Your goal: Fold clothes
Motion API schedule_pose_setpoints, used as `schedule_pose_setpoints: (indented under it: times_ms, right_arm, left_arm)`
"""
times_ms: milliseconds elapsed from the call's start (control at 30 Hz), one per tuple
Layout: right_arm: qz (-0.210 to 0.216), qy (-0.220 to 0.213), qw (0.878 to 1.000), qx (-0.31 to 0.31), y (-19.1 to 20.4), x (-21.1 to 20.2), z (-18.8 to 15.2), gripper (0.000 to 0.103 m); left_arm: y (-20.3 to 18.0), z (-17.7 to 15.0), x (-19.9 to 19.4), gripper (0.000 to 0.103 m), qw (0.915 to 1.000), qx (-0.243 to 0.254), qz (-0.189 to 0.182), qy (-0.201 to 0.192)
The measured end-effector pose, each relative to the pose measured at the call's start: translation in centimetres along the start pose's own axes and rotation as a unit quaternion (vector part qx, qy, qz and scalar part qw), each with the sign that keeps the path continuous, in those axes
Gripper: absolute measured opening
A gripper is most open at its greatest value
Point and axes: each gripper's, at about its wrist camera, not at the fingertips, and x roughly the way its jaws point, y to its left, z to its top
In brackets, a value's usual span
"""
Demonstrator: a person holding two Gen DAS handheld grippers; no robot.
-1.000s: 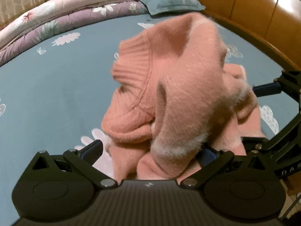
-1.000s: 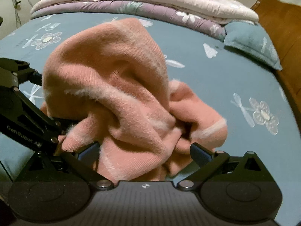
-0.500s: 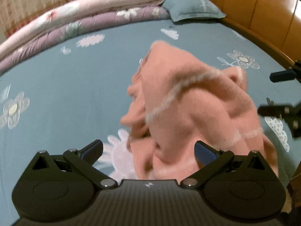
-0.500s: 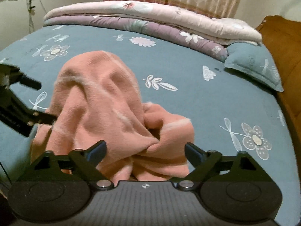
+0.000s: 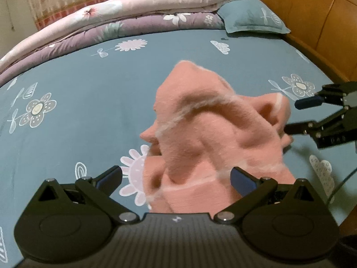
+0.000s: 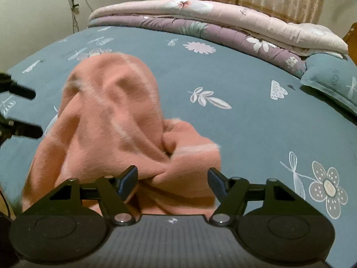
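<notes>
A salmon-pink fuzzy sweater (image 5: 214,129) with thin white stripes lies in a crumpled heap on the blue floral bed sheet (image 5: 89,102). It also shows in the right wrist view (image 6: 116,125). My left gripper (image 5: 176,176) is open, its jaws spread wide just in front of the heap's near edge, holding nothing. My right gripper (image 6: 173,178) is open and the heap's near edge lies between its jaws. In the left wrist view the right gripper (image 5: 294,117) shows at the right, open, beside the sweater. In the right wrist view the left gripper (image 6: 29,111) shows at the left edge, open.
Folded purple and pink floral quilts (image 5: 133,20) lie along the far side of the bed. A blue pillow (image 5: 252,17) sits at the far right by the wooden headboard (image 5: 312,15). In the right wrist view the pillow (image 6: 332,80) is at the right.
The sweater was held up close to both cameras a second ago. It has dropped onto the bed in a heap, and both grippers have pulled back from it.
</notes>
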Motion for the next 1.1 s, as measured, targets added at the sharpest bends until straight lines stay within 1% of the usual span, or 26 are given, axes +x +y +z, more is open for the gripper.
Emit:
schedule_pose_setpoints:
  times_ms: [133,200,267,333,400,500,533,567,633,733,767,800,933,967,1033,1100]
  right_arm:
    - [0.01,-0.013,1.0,0.019,-2.9,0.4,1.0,0.073]
    - [0.027,-0.009,0.999,0.038,-4.3,1.2,1.3,0.073]
    - [0.054,0.003,0.997,0.06,-5.5,2.8,1.3,0.073]
    - [0.085,0.017,0.993,0.079,-6.2,4.3,1.1,0.073]
    - [0.107,0.026,0.99,0.083,-6.1,5.3,0.8,0.073]
    - [0.129,0.037,0.988,0.076,-5.4,6.4,0.5,0.064]
    - [0.121,0.039,0.99,0.067,-5.1,6.5,0.4,0.061]
    - [0.111,0.041,0.991,0.058,-4.9,6.5,0.4,0.061]
    - [0.085,0.043,0.994,0.045,-4.7,6.4,0.5,0.061]
    - [0.026,0.057,0.998,0.005,-4.0,6.9,0.9,0.064]
    - [0.014,0.064,0.998,-0.006,-3.7,7.1,1.0,0.064]
    - [0.008,0.07,0.997,-0.014,-3.6,7.5,0.9,0.064]
    - [-0.058,0.085,0.993,-0.062,-3.0,8.6,0.5,0.063]
    - [-0.074,0.088,0.991,-0.067,-3.1,8.7,0.4,0.063]
    - [-0.104,0.089,0.989,-0.058,-4.3,8.9,0.5,0.063]
    - [-0.143,0.093,0.984,-0.06,-5.5,8.8,0.3,0.061]
  left_arm:
    - [-1.1,-0.1,0.5,0.103,1.0,-0.008,0.003,0.005]
    - [-1.5,-0.1,0.6,0.103,0.9999,-0.011,-0.001,0.005]
    - [-1.8,-0.1,0.7,0.103,0.9999,-0.013,-0.003,0.006]
    - [-2.2,0.0,0.7,0.103,0.9999,-0.01,-0.004,0.006]
    - [-2.7,0.1,0.8,0.103,1.0,-0.005,-0.001,0.007]
    - [-3.0,0.1,1.1,0.103,0.9999,-0.006,0.003,0.011]
    - [-3.1,0.1,1.2,0.103,0.9999,-0.007,0.003,0.013]
    - [-3.2,0.1,1.3,0.103,0.9998,-0.008,0.004,0.015]
    - [-3.4,0.0,1.4,0.103,0.9998,-0.01,0.005,0.018]
    - [-3.6,0.0,1.4,0.102,0.9998,-0.009,0.008,0.018]
    - [-3.7,0.0,1.4,0.102,0.9998,-0.009,0.008,0.018]
    - [-3.7,0.1,1.4,0.103,0.9998,-0.008,0.009,0.018]
    - [-4.0,0.1,1.4,0.103,0.9998,-0.007,0.012,0.017]
    - [-4.0,0.1,1.4,0.103,0.9998,-0.007,0.013,0.017]
    - [-4.1,0.1,1.3,0.103,0.9997,-0.006,0.014,0.017]
    - [-4.2,0.0,1.3,0.103,0.9997,-0.006,0.016,0.017]
